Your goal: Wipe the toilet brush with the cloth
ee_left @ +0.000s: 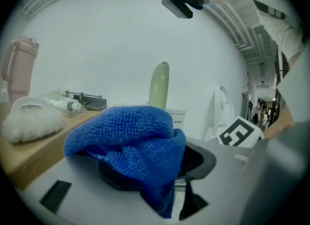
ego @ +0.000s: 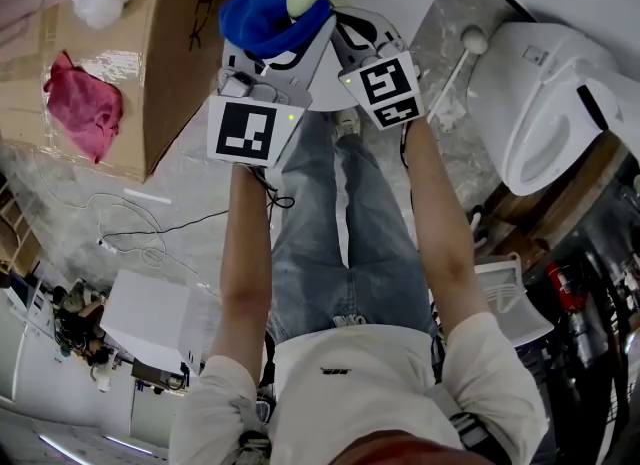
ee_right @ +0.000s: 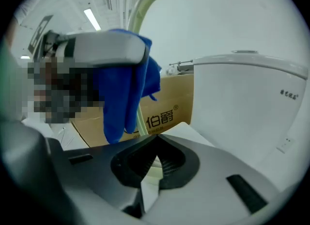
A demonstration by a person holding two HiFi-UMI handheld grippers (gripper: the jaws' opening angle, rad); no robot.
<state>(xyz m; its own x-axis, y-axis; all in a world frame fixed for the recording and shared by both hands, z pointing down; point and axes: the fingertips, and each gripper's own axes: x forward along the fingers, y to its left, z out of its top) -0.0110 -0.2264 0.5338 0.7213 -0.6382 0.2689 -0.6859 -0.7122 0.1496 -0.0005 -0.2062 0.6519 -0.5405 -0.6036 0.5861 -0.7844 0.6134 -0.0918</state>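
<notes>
Toilet (ego: 545, 103) at right, box (ego: 150, 43) at left. Left gripper (ee_left: 164, 175): jaws spread, blue cloth (ee_left: 131, 137) bunched loosely over and between them. Right gripper (ee_right: 152, 163): jaws pinched on the pale-green brush (ee_right: 140, 16) handle, which rises just beside the cloth; can't tell whether they touch.

I read this as a lab or workshop test bay, not a real bathroom: toilet (ego: 500, 83) beside a cardboard box (ego: 175, 53), loose cables (ego: 165, 225) on the floor, strip lights (ee_right: 92, 20) overhead.
</notes>
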